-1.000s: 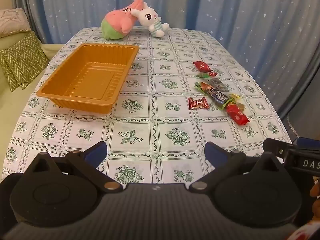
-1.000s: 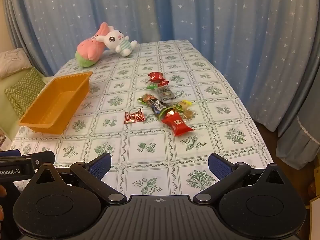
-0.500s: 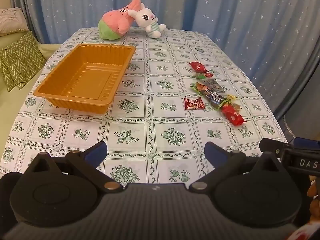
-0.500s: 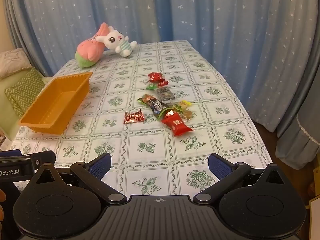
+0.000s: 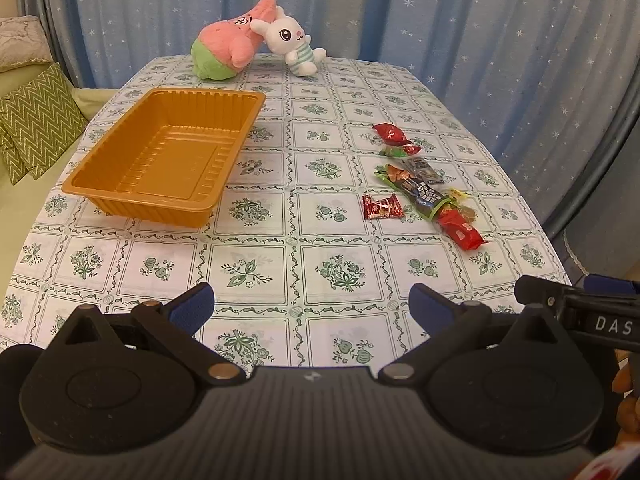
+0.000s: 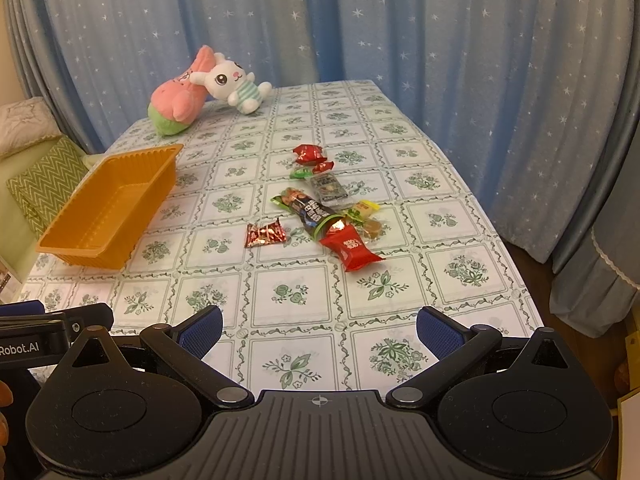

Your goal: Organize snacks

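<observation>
An empty orange tray (image 5: 168, 160) (image 6: 108, 204) sits on the left of the table. Several wrapped snacks lie on the right: a small red foil packet (image 5: 382, 207) (image 6: 265, 233), a long dark bar in a green wrapper (image 5: 416, 190) (image 6: 310, 210), a red packet (image 5: 460, 230) (image 6: 352, 249) and a red candy (image 5: 390, 134) (image 6: 308, 153). My left gripper (image 5: 310, 306) is open and empty above the table's near edge. My right gripper (image 6: 318, 328) is open and empty, also at the near edge, well short of the snacks.
A pink and green plush (image 5: 228, 50) (image 6: 178, 100) and a white rabbit plush (image 5: 294, 46) (image 6: 236, 82) lie at the far end. Blue starred curtains surround the table. Green cushions (image 5: 36, 120) lie off its left edge. The other gripper (image 5: 580, 316) shows at the right.
The left view has tilted up and pulled back slightly, so the tray and snacks sit a little lower and further off. The right gripper has hardly moved. Both grippers stay open.
</observation>
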A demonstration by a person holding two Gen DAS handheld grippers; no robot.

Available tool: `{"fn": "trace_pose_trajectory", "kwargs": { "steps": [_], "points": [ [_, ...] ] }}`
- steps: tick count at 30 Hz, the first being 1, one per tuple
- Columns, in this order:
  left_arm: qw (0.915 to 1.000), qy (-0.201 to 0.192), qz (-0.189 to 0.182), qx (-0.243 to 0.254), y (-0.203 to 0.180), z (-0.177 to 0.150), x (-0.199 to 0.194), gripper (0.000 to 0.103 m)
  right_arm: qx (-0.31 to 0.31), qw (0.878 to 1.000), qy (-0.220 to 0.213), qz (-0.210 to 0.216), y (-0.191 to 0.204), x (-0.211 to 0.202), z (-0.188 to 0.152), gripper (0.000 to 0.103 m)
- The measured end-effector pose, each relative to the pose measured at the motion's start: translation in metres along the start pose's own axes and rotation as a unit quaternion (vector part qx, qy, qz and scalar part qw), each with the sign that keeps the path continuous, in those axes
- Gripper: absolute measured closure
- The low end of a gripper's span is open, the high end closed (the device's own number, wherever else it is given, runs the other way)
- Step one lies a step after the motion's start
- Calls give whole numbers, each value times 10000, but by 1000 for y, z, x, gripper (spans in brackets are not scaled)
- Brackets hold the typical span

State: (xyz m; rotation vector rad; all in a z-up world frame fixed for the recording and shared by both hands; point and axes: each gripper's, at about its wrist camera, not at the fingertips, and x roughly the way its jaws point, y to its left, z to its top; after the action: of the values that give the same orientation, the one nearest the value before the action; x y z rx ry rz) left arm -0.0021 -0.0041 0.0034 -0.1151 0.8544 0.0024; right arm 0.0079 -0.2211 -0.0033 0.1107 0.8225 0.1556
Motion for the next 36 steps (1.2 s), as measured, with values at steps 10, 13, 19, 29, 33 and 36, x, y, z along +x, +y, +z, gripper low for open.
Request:
{"fn": "trace_pose_trajectory", "kwargs": {
  "steps": [10,13,19,29,33,36],
  "points": [
    [10000,-6,-5,-4,-1,0,0,0,-9,10000,2,2,1,0,0,0],
    [10000,-6,-3,-6,-1,0,0,0,-9,10000,2,-4,0,0,0,0],
    [10000,-2,-8,-7,-2,0,-1,0,-16,10000,1,-3,1,0,0,0],
    [10000,-2,-15,-13,-3,0,-1,0,-1,10000,11,-3,1,0,-1,0],
    [10000,2,-22,-15,-5,2,-1,0,-2,10000,10,-7,1,0,-1,0],
    [10000,0,-31,-18,-4,1,-2,0,-2,10000,10,-5,1,1,-2,0]
  ]
}}
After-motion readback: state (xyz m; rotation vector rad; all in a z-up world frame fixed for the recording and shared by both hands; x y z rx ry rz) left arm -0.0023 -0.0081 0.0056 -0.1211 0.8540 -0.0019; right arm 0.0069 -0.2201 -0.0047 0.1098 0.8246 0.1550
